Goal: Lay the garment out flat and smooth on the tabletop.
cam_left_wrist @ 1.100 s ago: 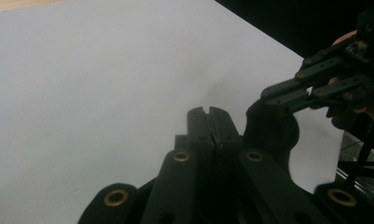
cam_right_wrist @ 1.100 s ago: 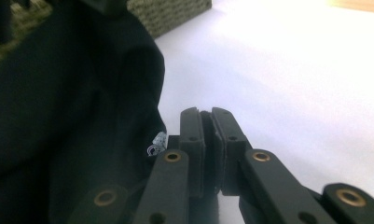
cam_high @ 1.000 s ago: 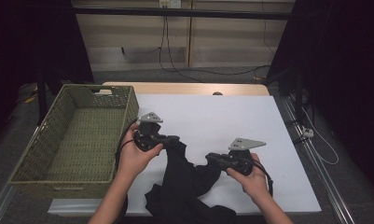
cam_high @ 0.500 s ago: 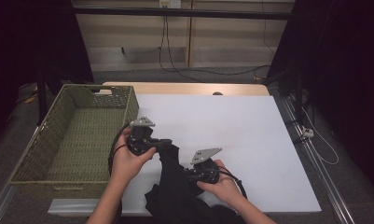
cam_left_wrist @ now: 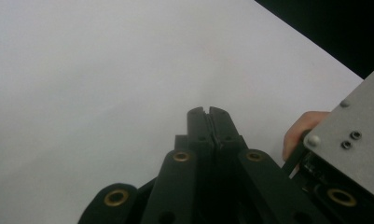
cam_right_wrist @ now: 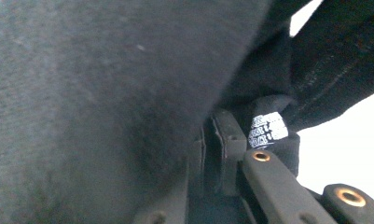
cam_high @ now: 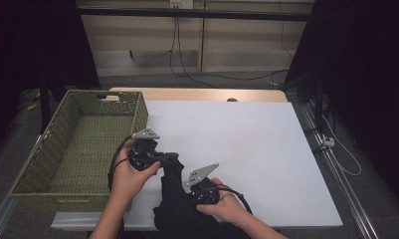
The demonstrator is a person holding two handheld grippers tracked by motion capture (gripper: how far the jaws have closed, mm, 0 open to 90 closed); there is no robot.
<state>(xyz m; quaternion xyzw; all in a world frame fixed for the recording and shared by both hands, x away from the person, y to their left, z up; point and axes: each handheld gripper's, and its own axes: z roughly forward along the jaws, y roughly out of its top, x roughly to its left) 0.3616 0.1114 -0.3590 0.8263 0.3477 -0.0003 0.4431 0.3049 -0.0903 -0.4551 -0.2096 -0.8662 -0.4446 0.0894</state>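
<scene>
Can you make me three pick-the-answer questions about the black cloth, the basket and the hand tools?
1. Where does the woven basket sit?
A. At the table's left side
B. At the table's right side
C. In the table's middle

2. What colour is the cloth?
A. White
B. Black
C. Green

3. How does the left tool stand?
A. Wide open
B. Shut on a cup
C. Shut, tips together

Answers:
1 A: in the high view the basket lies left of the white table top.
2 B: the cloth looks dark black there.
3 C: in the left gripper view the jaws meet, with nothing seen between the tips.
</scene>
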